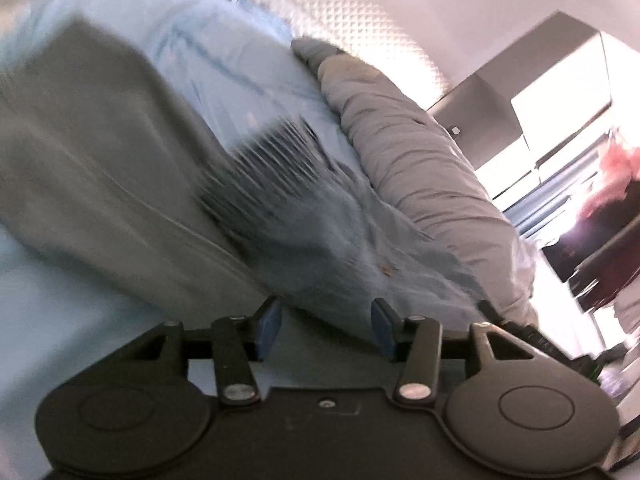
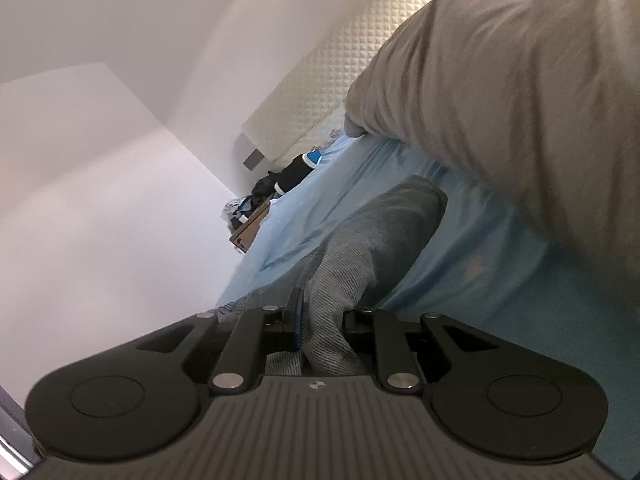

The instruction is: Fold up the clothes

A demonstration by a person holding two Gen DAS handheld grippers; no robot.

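Note:
In the right wrist view my right gripper (image 2: 322, 326) is shut on a grey ribbed garment (image 2: 372, 248), which trails forward from the jaws across the light blue bedsheet (image 2: 500, 280). In the left wrist view my left gripper (image 1: 326, 326) is open and empty, its blue pads (image 1: 271, 322) apart just above the sheet. A blurred grey ribbed piece of clothing (image 1: 272, 172) lies ahead of it, next to a large beige-grey cloth (image 1: 100, 160).
A grey crumpled duvet (image 1: 412, 148) lies along the bed's far side. A beige pillow or cover (image 2: 520, 80) fills the upper right of the right view. A quilted white headboard (image 2: 340, 64), dark items (image 2: 288, 180) and a brown box (image 2: 250, 228) sit at the bed's far edge.

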